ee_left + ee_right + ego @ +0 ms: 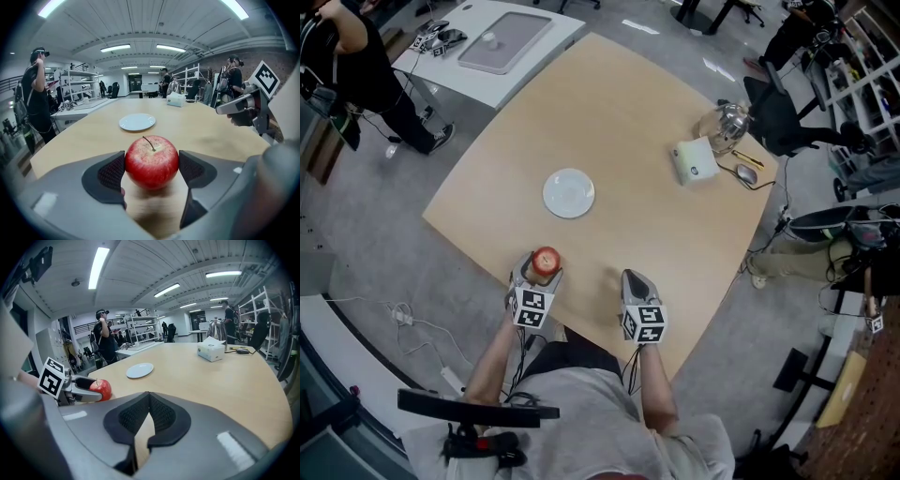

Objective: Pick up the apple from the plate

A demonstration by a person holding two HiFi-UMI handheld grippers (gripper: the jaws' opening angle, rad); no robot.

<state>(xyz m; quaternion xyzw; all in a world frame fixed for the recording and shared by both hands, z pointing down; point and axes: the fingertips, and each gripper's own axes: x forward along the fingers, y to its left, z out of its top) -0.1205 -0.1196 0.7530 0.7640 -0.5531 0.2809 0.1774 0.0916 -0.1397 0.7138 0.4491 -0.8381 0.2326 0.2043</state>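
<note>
Apple (151, 161) in the grip: the left gripper (542, 272) has its jaws clamped on both flanks at the widest girth, likely so the round fruit can't roll out. It hangs over the table (675, 244) near the person's edge, well apart from the empty plate (569, 193), which lies at one o'clock from it in the head view. At three o'clock of the left, the right gripper (635, 279) is pinched together on nothing, seemingly parked out of the way. Stem points up, core axis upright. Something this round has no real long axis.
</note>
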